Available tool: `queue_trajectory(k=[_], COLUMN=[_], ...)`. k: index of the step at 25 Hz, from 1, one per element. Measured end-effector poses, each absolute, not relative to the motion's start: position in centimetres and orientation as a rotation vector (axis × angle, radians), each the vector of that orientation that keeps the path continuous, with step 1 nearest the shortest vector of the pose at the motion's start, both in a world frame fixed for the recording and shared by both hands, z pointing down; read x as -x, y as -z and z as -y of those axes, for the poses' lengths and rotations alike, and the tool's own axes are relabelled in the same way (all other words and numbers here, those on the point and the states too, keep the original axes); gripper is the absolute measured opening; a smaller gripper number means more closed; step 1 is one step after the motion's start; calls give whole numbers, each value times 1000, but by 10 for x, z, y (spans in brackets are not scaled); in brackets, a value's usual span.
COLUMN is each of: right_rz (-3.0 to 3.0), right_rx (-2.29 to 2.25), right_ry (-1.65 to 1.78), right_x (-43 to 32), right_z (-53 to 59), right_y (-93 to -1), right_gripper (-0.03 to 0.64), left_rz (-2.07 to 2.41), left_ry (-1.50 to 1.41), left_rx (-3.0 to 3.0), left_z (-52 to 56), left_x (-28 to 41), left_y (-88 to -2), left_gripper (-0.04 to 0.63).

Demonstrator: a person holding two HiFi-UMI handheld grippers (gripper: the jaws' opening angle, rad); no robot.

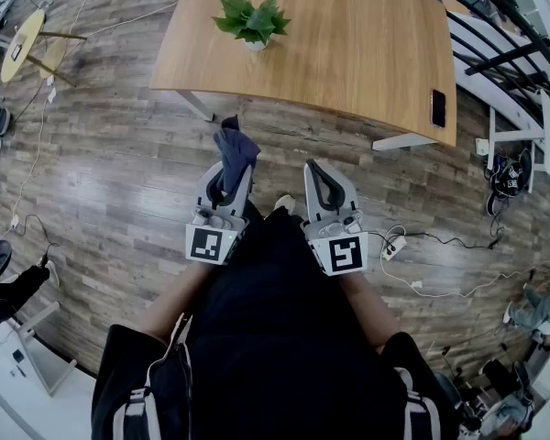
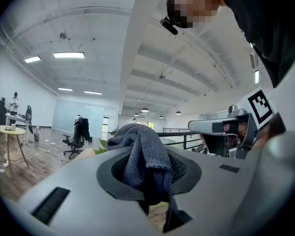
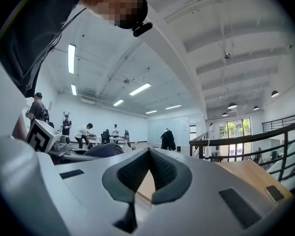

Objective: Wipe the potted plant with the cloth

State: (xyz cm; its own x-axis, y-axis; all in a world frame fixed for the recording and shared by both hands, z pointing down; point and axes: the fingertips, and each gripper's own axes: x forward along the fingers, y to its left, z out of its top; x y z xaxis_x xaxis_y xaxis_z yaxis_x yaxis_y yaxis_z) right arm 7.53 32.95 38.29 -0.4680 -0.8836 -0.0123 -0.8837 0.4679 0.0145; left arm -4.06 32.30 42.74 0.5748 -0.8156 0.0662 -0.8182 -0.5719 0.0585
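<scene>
Two grippers are held level, side by side, above the floor and short of the table. The left gripper (image 1: 229, 174) has its jaws clamped on one dark blue cloth (image 1: 236, 147), which bunches out of the pads and rises above the tips. The right gripper (image 1: 315, 174) has its jaws pressed together with nothing between them.

Under both lies the wood-plank floor (image 1: 119, 172). One large wooden table (image 1: 348, 53) stands ahead of the grippers, its near edge well apart from their tips. One small round yellow side table (image 1: 23, 44) stands off to the left.

One potted plant (image 1: 252, 21), green-leaved in a small white pot, stands upright on the left half of the large table. It is ahead of the left gripper and well apart from the cloth. One dark phone (image 1: 437, 108) lies flat near the table's right near edge.
</scene>
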Motion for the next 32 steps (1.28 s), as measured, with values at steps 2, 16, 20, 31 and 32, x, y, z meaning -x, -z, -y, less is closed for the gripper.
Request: queue_trajectory(k=[2, 16, 20, 31, 32], right_rz=[-2688, -2741, -2794, -2886, -2893], right_rx=[1614, 1546, 1480, 1345, 1351], right_ry=[-23, 105, 130, 270, 282], right_x=[-79, -84, -77, -54, -54], right_z=[-328, -300, -278, -162, -150], right_y=[-386, -418, -423, -457, -462], right_gripper=[17, 18, 18, 20, 20], left_rz=[1418, 1503, 1455, 1365, 1370], left_ry=[-45, -128, -159, -166, -186], left_rx=[-2703, -2609, -2623, -2478, -2455], left_z=[-319, -253, -227, -100, -84], left_x=[37, 66, 57, 83, 94], left_y=[-427, -452, -472, -535, -544], left_gripper=[114, 114, 114, 114, 114])
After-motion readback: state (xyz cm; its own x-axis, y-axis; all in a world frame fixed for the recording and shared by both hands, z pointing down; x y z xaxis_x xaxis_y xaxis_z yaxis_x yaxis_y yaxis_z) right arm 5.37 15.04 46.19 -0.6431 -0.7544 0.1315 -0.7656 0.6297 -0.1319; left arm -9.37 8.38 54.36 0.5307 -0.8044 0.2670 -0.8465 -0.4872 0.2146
